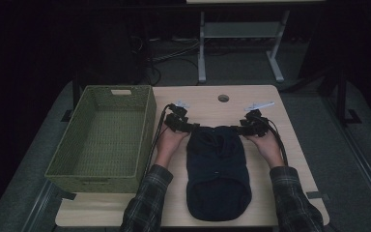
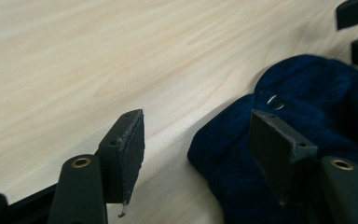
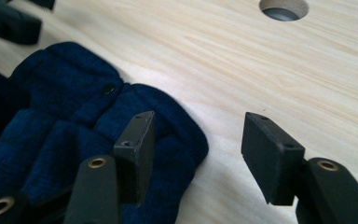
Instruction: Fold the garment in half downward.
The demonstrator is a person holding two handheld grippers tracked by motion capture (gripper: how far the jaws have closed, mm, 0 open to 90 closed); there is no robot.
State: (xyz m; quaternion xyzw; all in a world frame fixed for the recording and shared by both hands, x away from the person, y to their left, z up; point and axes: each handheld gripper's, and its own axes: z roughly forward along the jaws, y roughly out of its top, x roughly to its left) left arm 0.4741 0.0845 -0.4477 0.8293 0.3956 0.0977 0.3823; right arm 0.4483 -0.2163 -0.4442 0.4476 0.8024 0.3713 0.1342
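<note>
Navy knitted garment (image 1: 217,169) laid flat at mid-surface (image 1: 261,104), far edge bracketed by both tools, presumably to take its two top corners at once. Left tool (image 2: 196,140) released, jaws straddling the left corner; right tool (image 3: 196,149) likewise released over the right corner. Green woven basket (image 1: 104,140) standing empty alongside, likely as destination.

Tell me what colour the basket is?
Olive green basket, seen best in the high view.
</note>
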